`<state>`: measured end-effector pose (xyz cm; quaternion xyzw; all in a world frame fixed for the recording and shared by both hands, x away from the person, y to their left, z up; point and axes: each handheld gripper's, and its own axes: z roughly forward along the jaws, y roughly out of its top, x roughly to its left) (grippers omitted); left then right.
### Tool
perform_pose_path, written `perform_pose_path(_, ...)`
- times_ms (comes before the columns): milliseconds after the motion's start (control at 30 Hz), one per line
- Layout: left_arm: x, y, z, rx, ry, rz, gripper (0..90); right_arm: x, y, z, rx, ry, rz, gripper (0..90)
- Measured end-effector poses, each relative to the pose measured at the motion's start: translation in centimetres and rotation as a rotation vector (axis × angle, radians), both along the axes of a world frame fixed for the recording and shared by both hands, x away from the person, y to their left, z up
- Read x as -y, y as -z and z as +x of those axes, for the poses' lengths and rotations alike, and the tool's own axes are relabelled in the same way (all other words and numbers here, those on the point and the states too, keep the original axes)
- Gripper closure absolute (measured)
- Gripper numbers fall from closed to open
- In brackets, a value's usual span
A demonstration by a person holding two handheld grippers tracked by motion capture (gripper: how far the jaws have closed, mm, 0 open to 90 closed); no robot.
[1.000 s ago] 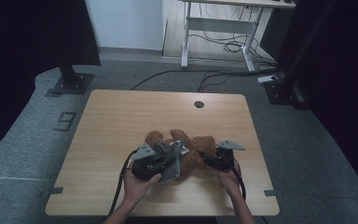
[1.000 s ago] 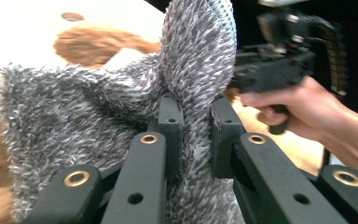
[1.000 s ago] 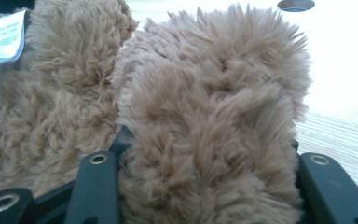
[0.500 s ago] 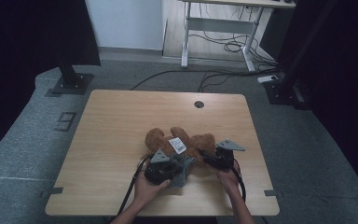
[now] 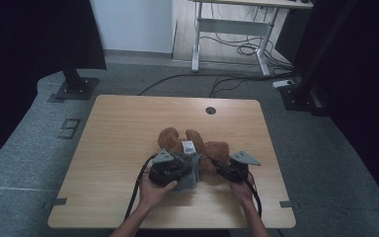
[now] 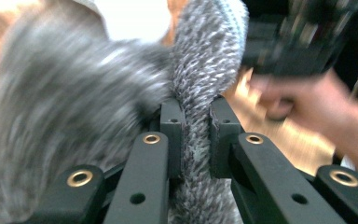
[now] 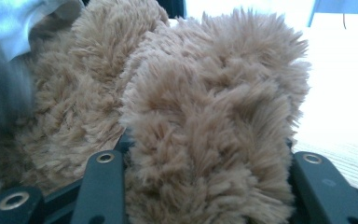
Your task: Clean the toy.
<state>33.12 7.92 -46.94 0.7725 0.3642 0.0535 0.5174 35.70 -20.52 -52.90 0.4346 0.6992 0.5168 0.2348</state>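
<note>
A brown plush toy lies near the middle of the wooden table, with a white tag showing on it. A grey fuzzy cloth is bunched against its near side. My left gripper is shut on a fold of that grey cloth; in the left gripper view the left gripper pinches the pile tightly. My right gripper is at the toy's right end. In the right gripper view a thick part of the brown plush toy fills the right gripper, pressed between the jaws.
A dark cable hole sits near the table's far edge. Bare wood stretches to the left and far side. Beyond the table stand a white desk frame, loose floor cables and black stand bases.
The left hand has drawn the grey cloth toward the near edge and bunched it, uncovering the white tag. The right hand and the toy have stayed where they were.
</note>
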Motion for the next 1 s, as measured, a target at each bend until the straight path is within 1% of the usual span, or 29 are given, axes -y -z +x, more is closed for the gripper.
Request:
perform_pose_path(33, -0.1, -1.4, 0.5, 0.042, -0.034, 0.002, 78.3, 0.1, 0.1, -0.2, 0.009, -0.007, -0.002, 50.2)
perform_pose_path(67, -0.1, -1.4, 0.5, 0.042, -0.034, 0.002, 78.3, 0.1, 0.1, -0.2, 0.009, -0.007, -0.002, 50.2)
perform_pose_path(100, -0.1, -2.1, 1.1, 0.058, -0.054, 0.015, 78.3, 0.1, 0.1, -0.3, 0.01, -0.009, -0.003, 50.2)
perform_pose_path(133, 0.1, -2.4, 1.8, 0.061, -0.07, 0.034, 78.1, 0.2, 0.2, -0.5, 0.014, -0.014, -0.004, 50.2)
perform_pose_path(167, 0.3, -2.5, 2.8, 0.044, -0.082, 0.055, 78.0, 0.3, 0.3, -0.7, 0.021, -0.019, 0.0, 50.2)
perform_pose_path(200, 0.3, -2.4, 3.2, 0.033, -0.085, 0.06, 78.0, 0.3, 0.3, -0.7, 0.021, -0.019, 0.0, 50.2)
perform_pose_path(233, 0.5, -2.0, 4.1, 0.004, -0.091, 0.073, 78.0, 0.3, 0.3, -0.8, 0.023, -0.021, 0.0, 50.2)
perform_pose_path(267, 0.6, -1.6, 4.6, -0.016, -0.09, 0.074, 78.0, 0.3, 0.4, -0.9, 0.025, -0.022, 0.0, 50.1)
perform_pose_path(300, 0.6, -1.3, 4.8, -0.023, -0.091, 0.07, 78.1, 0.4, 0.5, -1.0, 0.027, -0.024, 0.0, 50.2)
perform_pose_path(367, 0.6, -0.9, 4.6, -0.02, -0.088, 0.069, 78.3, 0.4, 0.5, -1.1, 0.027, -0.026, 0.001, 50.1)
perform_pose_path(433, 0.5, -0.3, 3.8, -0.015, -0.078, 0.077, 78.6, 0.5, 0.6, -1.3, 0.028, -0.033, 0.0, 49.9)
perform_pose_path(467, 0.4, 0.1, 3.4, -0.011, -0.076, 0.071, 78.7, 0.5, 0.6, -1.5, 0.029, -0.035, 0.0, 49.8)
perform_pose_path(500, 0.2, 0.5, 2.9, -0.01, -0.072, 0.061, 79.0, 0.8, 0.7, -1.8, 0.029, -0.049, 0.005, 49.1)
perform_pose_path(533, 0.1, 0.7, 2.5, -0.01, -0.069, 0.051, 79.0, 0.8, 0.7, -1.8, 0.029, -0.049, 0.005, 49.1)
perform_pose_path(600, -0.3, 1.4, 1.5, -0.014, -0.062, 0.019, 79.3, 1.0, 0.8, -2.3, 0.025, -0.062, 0.011, 47.9)
perform_pose_path(633, -0.4, 1.8, 1.0, -0.009, -0.06, 0.01, 79.4, 1.1, 0.8, -2.5, 0.023, -0.066, 0.014, 46.7)
perform_pose_path(700, -0.5, 2.2, 0.3, 0.0, -0.057, 0.004, 79.6, 1.4, 0.7, -2.9, 0.011, -0.073, 0.021, 41.1)
perform_pose_path(767, -0.6, 2.5, -0.3, 0.001, -0.052, -0.006, 79.7, 1.6, 0.6, -3.1, 0.002, -0.063, 0.028, 32.8)
perform_pose_path(800, -0.6, 2.6, -0.4, 0.002, -0.052, -0.011, 79.7, 1.8, 0.4, -3.2, -0.005, -0.058, 0.031, 28.2)
perform_pose_path(867, -0.8, 2.8, -0.6, -0.003, -0.056, -0.029, 79.7, 1.8, 0.1, -3.0, -0.014, -0.055, 0.03, 22.5)
perform_pose_path(900, -0.9, 2.9, -0.6, -0.005, -0.055, -0.036, 79.7, 1.8, -0.1, -2.8, -0.026, -0.053, 0.028, 19.4)
perform_pose_path(967, -1.0, 3.0, -0.5, -0.011, -0.06, -0.05, 79.7, 1.8, -0.3, -2.2, -0.064, -0.056, 0.032, 13.7)
perform_pose_path(1000, -1.0, 3.0, -0.5, -0.012, -0.061, -0.052, 79.7, 1.8, -0.4, -1.7, -0.084, -0.053, 0.034, 12.8)
